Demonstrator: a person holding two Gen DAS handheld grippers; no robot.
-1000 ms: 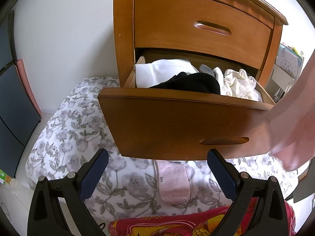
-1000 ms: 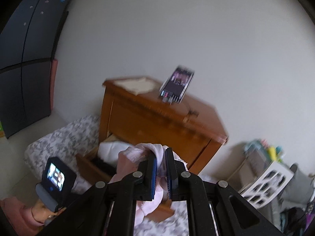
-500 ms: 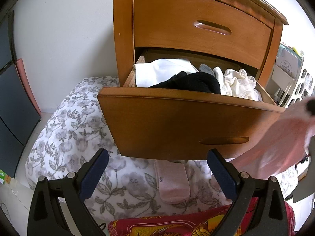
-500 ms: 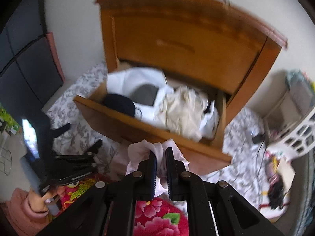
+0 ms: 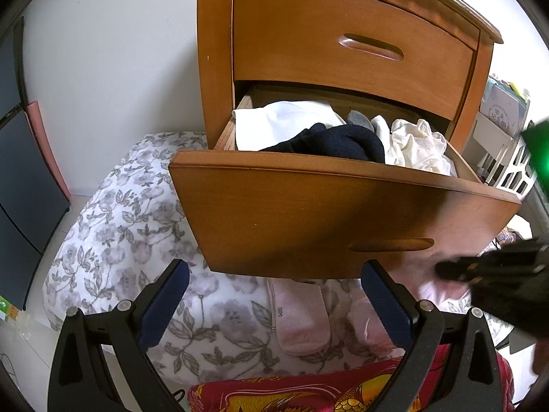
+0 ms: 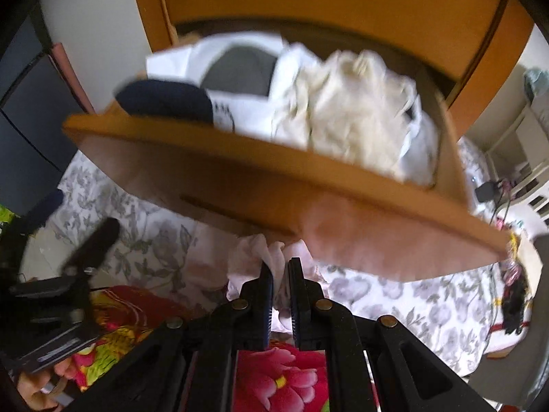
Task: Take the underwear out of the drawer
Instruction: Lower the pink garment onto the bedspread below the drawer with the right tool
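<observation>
underwear (image 6: 274, 257), pale pink and crumpled, is pinched between the clenched jaws of the right gripper (image 6: 280, 269), bunching out past their tips and hanging just below the front of the open drawer (image 6: 240, 178), above the floral bedding (image 6: 377, 295). left gripper (image 5: 274, 304) has its jaws released and empty, farther left, so the right hand is the nearer one. more pale pink pieces (image 5: 298, 319) lie on the bedding.

The left gripper (image 5: 274, 295) points obliquely down, its jaws wide apart and empty. The right gripper (image 6: 281, 274) points steeply down, its jaws clamped on pale pink underwear (image 6: 254, 250).
</observation>
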